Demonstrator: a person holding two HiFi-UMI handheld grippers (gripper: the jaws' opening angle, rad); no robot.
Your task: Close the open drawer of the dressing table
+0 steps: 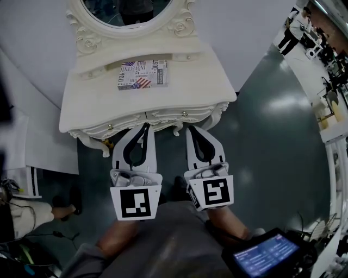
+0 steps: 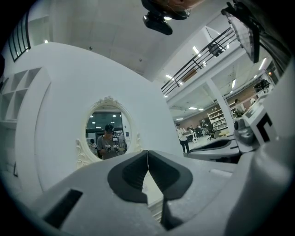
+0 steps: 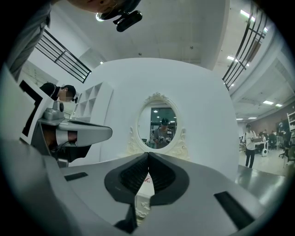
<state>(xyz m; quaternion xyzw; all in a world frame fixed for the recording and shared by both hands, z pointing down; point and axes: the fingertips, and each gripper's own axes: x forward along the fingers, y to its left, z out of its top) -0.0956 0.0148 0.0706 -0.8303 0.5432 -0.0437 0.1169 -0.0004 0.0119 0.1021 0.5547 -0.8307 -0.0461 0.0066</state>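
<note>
Scene: A person stands at a white dressing table (image 1: 209,89) with a claw in each hand, both held level and aimed at its carved front.
Left claw: The left claw (image 1: 144,127) is clenched, its pads meeting with nothing between them. The tip is just beside the front, and it is unclear whether they touch.
Right claw: The right claw (image 1: 194,130) is also clenched and empty, with its tip just beside the front on the table's right half.
Drawer: The drawer front (image 1: 163,116) sits under the tabletop's lip, in line with the rest of the carved band, and a brass knob (image 1: 184,113) shows on it. It appears to be pushed home, though the steep head view cannot rule out a sliver of gap.
Why clenched: Pressed-together jaws make a blunt tip, which likely suits shoving a panel better than gripping one.
On top: A flag-printed box (image 1: 142,74) lies flat near the back, below the oval mirror (image 1: 128,13) and well apart from both claws.
Stage: The closing looks done, or nearly so.
</note>
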